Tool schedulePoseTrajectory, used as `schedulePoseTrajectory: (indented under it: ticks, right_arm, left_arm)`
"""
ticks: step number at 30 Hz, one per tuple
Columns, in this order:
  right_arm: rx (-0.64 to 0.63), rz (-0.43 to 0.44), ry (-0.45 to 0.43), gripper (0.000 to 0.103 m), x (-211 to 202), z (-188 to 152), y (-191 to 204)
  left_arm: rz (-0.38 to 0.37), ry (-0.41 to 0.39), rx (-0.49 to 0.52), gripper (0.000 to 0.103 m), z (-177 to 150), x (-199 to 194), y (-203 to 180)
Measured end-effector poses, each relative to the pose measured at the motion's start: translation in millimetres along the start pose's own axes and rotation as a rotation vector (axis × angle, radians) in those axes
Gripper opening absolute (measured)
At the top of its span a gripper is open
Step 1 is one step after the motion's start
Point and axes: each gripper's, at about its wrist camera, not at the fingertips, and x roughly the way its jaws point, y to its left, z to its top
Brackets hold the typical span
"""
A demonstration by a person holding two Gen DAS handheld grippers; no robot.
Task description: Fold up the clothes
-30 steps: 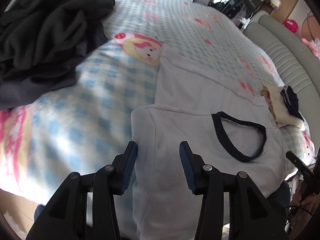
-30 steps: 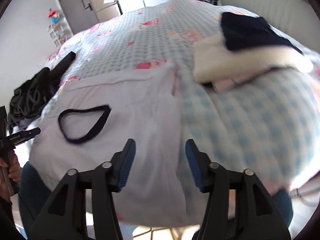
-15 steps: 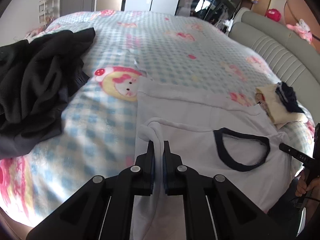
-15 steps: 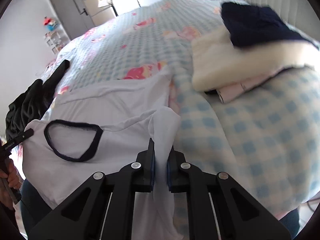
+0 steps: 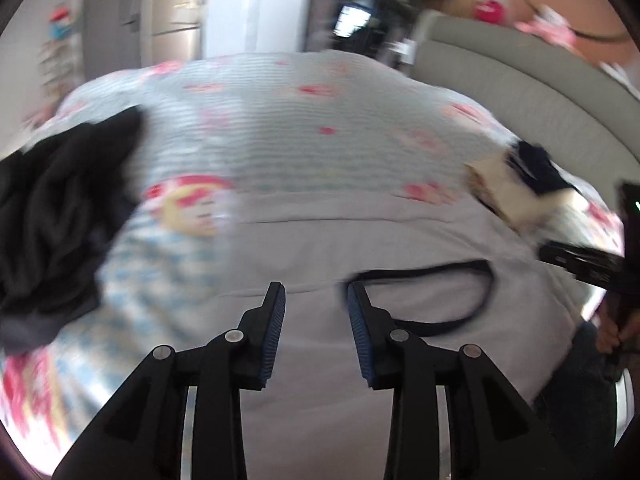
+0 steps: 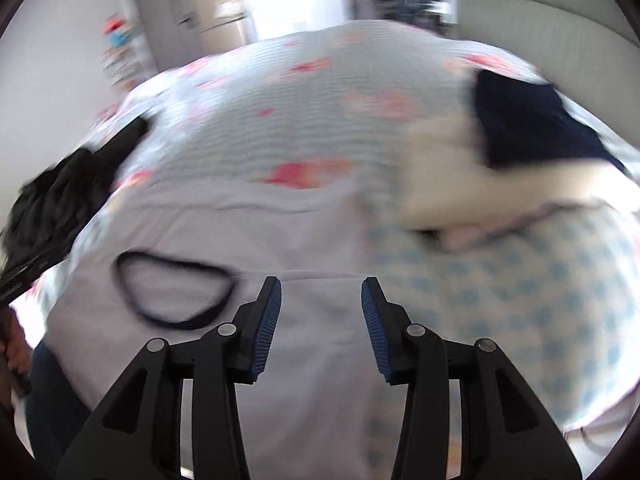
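On the bed w/ the blue-check cartoon quilt (image 5: 280, 120), a pale t-shirt (image 5: 400, 248) w/ a dark collar (image 5: 476, 280) lies spread near the front edge, shoulders already turned in so both sides look straight. Both tools have just let go: left gripper (image 5: 316, 300) and right gripper (image 6: 320, 292) have jaws that were just opening, now parted, nothing pinched, cloth lying flat below them. I'd say approx. halfway on this shirt; the lengthwise fold is left, then stacking. A folded pile (image 6: 500, 160), cream w/ navy on top, sits to the right, so some items are done. Black clothes (image 5: 52, 208) heaped at left are prob. next. Room: grey padded headboard (image 5: 520, 92), wardrobe (image 6: 160, 20) and door at back, all blurry.
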Motion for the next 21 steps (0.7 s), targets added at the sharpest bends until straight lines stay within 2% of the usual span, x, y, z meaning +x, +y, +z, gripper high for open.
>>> schedulePoseTrajectory:
  ticks: [4, 6, 7, 9, 12, 13, 15, 17, 18, 21]
  right_arm:
    - [-0.102, 0.05, 0.131, 0.044, 42.8, -7.7, 37.7]
    - [-0.126, 0.053, 0.183, 0.044, 57.2, -28.0, 45.8]
    - [-0.137, 0.036, 0.183, 0.046, 62.5, -34.4, 47.4]
    - [-0.148, 0.019, 0.16, 0.048, 65.1, -41.3, 49.0]
    - [-0.116, 0.005, 0.128, 0.052, 62.3, -37.0, 44.4]
    - [-0.087, -0.02, 0.111, 0.052, 56.8, -31.7, 39.4]
    - [-0.044, -0.053, 0.056, 0.054, 40.6, -22.5, 33.8]
    - [0.005, -0.044, -0.013, 0.059, 18.4, -22.6, 29.8]
    - [0.021, -0.026, -0.024, 0.066, 11.0, -24.6, 29.5]
    - [0.053, 0.02, 0.006, 0.068, 2.9, -42.8, 37.3]
  left_arm:
    - [-0.015, 0.172, 0.017, 0.034, -4.3, 56.4, -24.5]
    - [0.01, 0.216, -0.033, 0.034, -15.6, 74.0, -23.9]
    - [0.024, 0.236, -0.059, 0.034, -21.5, 82.5, -23.4]
    - [0.038, 0.204, -0.098, 0.036, -23.4, 82.3, -20.5]
    - [0.175, 0.126, -0.117, 0.033, -13.5, 68.4, -13.6]
    - [0.189, 0.082, -0.118, 0.033, -9.0, 56.6, -12.3]
    - [0.164, 0.026, -0.129, 0.034, -6.1, 33.7, -13.4]
    - [0.119, -0.005, -0.151, 0.036, -10.0, 13.3, -18.7]
    - [0.095, -0.013, -0.16, 0.04, -14.6, 5.5, -23.5]
    - [0.057, -0.015, -0.181, 0.045, -35.7, -7.2, -39.1]
